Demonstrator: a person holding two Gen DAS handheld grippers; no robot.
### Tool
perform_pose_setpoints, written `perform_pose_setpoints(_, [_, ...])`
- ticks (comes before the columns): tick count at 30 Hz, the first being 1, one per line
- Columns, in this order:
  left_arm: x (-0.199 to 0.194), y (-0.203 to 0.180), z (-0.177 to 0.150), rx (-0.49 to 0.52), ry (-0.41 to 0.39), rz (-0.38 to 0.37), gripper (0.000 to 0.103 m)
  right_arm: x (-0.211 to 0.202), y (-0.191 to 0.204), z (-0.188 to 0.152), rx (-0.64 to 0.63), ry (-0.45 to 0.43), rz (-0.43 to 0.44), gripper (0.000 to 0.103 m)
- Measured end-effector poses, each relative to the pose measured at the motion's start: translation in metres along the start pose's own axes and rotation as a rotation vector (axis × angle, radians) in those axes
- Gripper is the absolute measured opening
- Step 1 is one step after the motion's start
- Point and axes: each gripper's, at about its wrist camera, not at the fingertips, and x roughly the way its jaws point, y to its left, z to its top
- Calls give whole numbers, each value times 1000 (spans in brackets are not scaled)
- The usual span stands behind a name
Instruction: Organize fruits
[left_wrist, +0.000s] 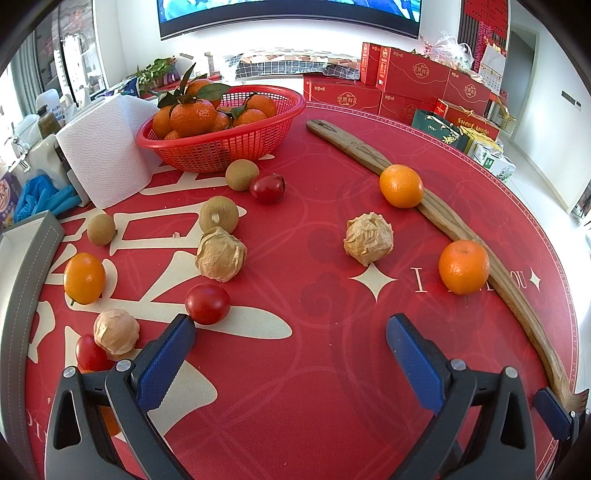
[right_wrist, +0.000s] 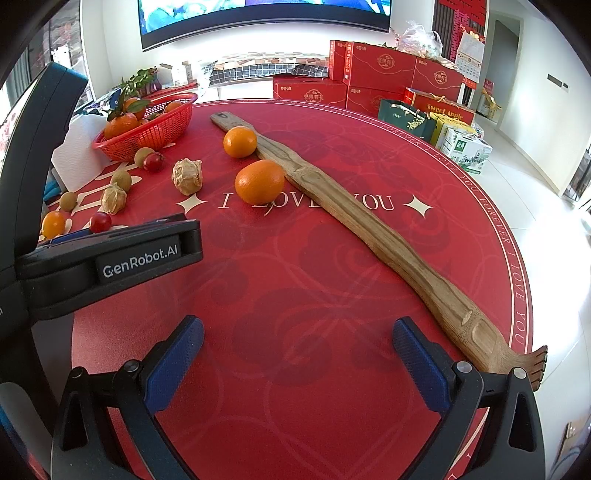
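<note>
Both sets of jaws hang wide apart, holding nothing: left gripper (left_wrist: 290, 332), right gripper (right_wrist: 298, 334). Two oranges (left_wrist: 400, 185) touch a long wooden stick (right_wrist: 369, 236) on the red desk (right_wrist: 295, 295). More fruit lies near the red basket (left_wrist: 221, 147).

Basket (left_wrist: 221, 147) sitting far-left on the tabletop (left_wrist: 314, 369), paper towel roll (left_wrist: 107, 147) just left of it. Loose fruit lying in front of the basket. Wooden stick (left_wrist: 461, 229) running along the right, two oranges (left_wrist: 400, 185) touching its left edge.
</note>
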Motion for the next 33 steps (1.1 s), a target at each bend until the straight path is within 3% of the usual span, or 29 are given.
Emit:
perform_pose_setpoints(9, [-1, 3, 1, -31, 1, 23, 103, 0, 0, 0, 2, 2, 2, 103])
perform_pose_setpoints(12, [-5, 3, 2, -7, 40, 35, 103, 0, 0, 0, 2, 2, 2, 103])
perform_pose_setpoints(14, [-22, 1, 0, 34, 17, 44, 103, 0, 0, 0, 1, 1, 1, 103])
perform_pose_setpoints(17, [-67, 18, -11, 79, -98, 88, 103, -1, 0, 0, 2, 3, 2, 103])
perform_pose_setpoints(19, [-85, 45, -24, 30, -141, 79, 103, -1, 0, 0, 1, 3, 2, 103])
perform_pose_setpoints(22, [-79, 86, -41, -84, -152, 31, 103, -1, 0, 0, 2, 3, 2, 103])
perform_pose_setpoints(24, [-74, 100, -44, -68, -172, 83, 103, -1, 0, 0, 2, 4, 3, 103])
perform_pose_setpoints(27, [-53, 109, -45, -72, -101, 75, 103, -1, 0, 0, 2, 4, 3, 103])
perform_pose_setpoints(31, [-41, 102, -44, -11, -36, 153, 103, -1, 0, 0, 1, 4, 3, 103])
perform_pose_setpoints(33, [-39, 108, -43, -51, -19, 126, 103, -1, 0, 0, 1, 4, 4, 103])
